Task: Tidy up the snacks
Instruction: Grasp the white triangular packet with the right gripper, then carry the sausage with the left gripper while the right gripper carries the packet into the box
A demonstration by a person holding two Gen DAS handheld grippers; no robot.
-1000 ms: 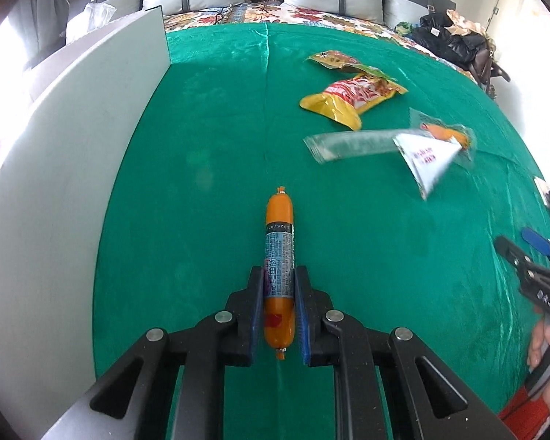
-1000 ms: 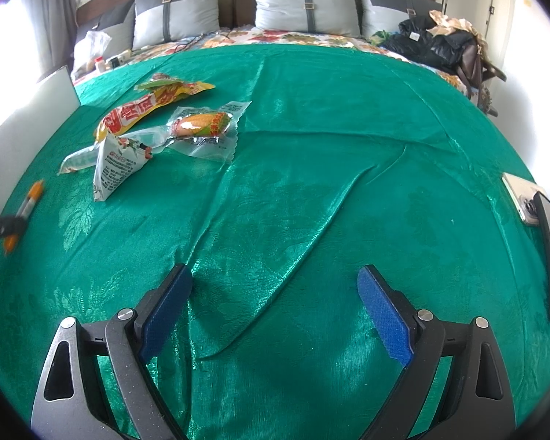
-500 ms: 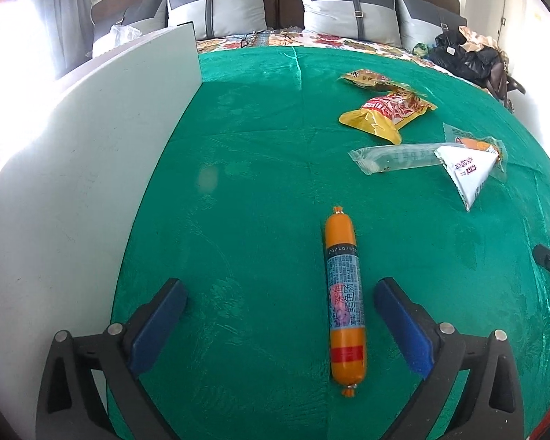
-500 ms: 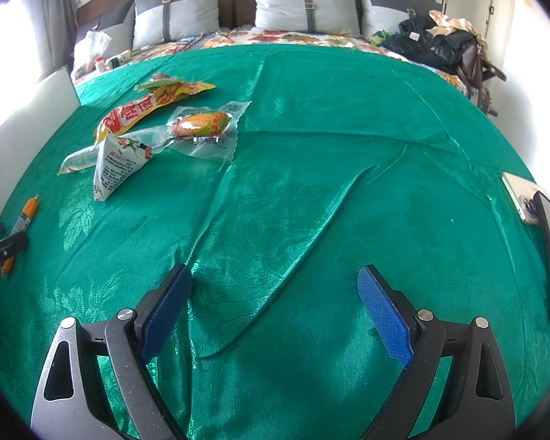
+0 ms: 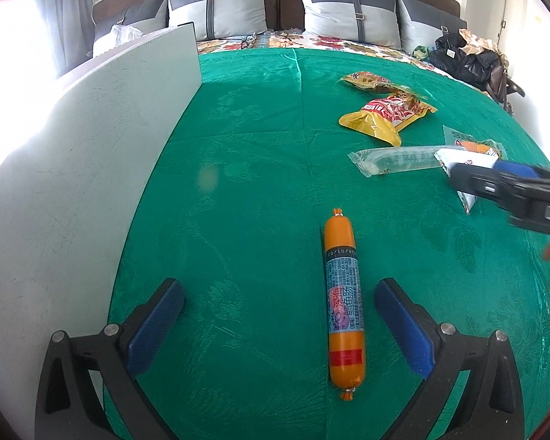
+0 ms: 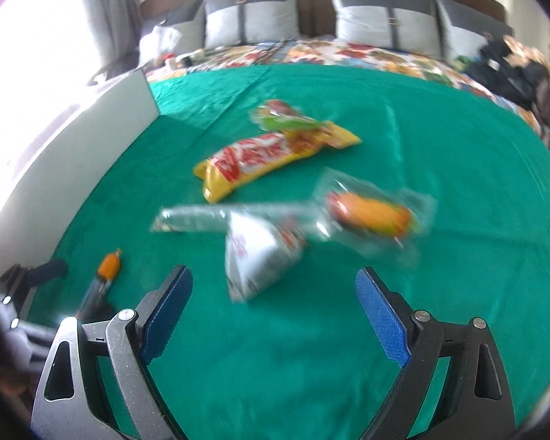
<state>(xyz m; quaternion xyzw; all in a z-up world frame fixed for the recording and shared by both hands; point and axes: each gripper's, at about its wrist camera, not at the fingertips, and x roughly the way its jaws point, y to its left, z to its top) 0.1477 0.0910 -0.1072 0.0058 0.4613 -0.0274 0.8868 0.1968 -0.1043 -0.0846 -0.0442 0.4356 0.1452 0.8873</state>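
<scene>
Orange sausage (image 5: 344, 308) lies on the green cloth (image 5: 260, 168) between our left gripper's (image 5: 279, 322) wide jaws, its long axis pointing away. Our right gripper (image 6: 273, 300), also wide, faces the white packet (image 6: 255, 256), just ahead, so it is nearer.

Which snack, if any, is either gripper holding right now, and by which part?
Nothing is held. The left gripper is open, with the sausage stick lying loose between its fingers. The right gripper is open too.
</scene>
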